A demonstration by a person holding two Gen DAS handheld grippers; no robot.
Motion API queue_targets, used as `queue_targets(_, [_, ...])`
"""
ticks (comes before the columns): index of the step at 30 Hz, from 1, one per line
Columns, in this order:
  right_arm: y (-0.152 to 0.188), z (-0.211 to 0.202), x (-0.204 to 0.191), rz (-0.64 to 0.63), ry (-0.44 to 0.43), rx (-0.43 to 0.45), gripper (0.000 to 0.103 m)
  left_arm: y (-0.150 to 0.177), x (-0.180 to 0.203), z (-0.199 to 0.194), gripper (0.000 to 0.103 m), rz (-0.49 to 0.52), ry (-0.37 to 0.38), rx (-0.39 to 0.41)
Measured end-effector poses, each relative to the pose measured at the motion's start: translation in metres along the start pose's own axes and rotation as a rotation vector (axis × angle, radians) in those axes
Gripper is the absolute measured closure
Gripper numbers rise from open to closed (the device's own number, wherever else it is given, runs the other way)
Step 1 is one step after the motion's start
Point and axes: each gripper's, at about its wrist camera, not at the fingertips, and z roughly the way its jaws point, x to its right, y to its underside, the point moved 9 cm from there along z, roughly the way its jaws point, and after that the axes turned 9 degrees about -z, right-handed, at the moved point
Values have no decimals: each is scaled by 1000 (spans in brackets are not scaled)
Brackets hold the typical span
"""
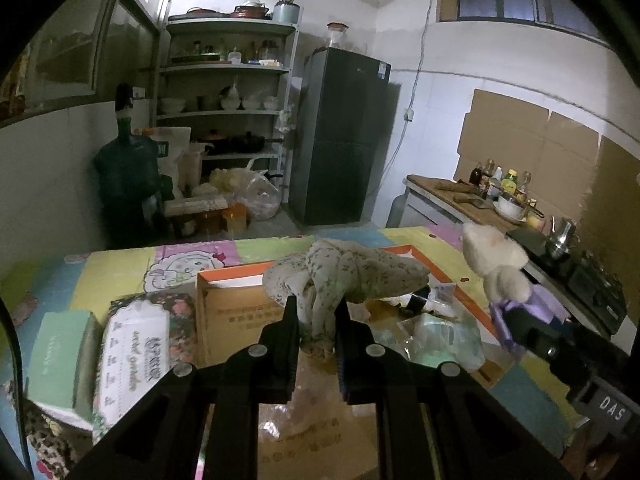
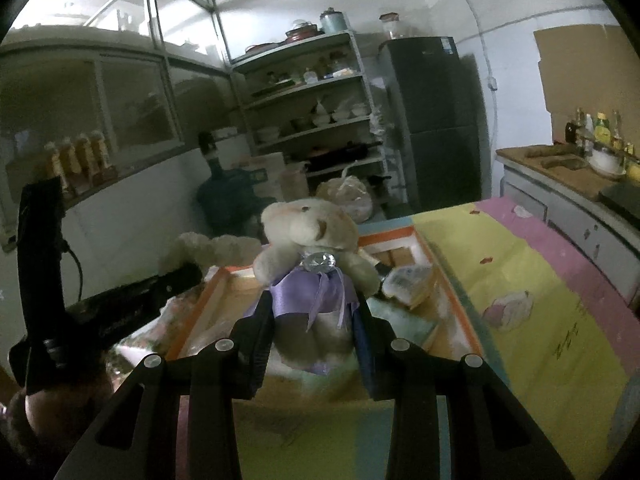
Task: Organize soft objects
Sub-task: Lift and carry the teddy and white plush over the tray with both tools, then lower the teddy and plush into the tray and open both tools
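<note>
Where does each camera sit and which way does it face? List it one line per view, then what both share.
Left wrist: rides the left gripper, facing over its floral cloth toy toward the fridge; right gripper at right.
Right wrist: rides the right gripper, facing its cream bear; a hand lower left.
Shared: orange-rimmed box, shelves, fridge.

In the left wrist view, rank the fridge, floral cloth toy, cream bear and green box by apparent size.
1. Fridge
2. Floral cloth toy
3. Green box and cream bear: look alike, and nearness differs, so unranked.
</note>
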Motion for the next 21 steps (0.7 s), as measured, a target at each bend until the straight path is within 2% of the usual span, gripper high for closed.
queue_targets(9, [-17, 31, 16, -28, 17, -44, 65, 2, -1, 32, 87, 7, -24, -68])
queue_targets(14, [-11, 59, 19, -29, -6, -111, 65, 9, -5, 48, 87, 13, -40, -123])
queue_targets(21, [0, 84, 20, -38, -1, -176, 65, 17, -8, 59, 87, 4, -34, -161])
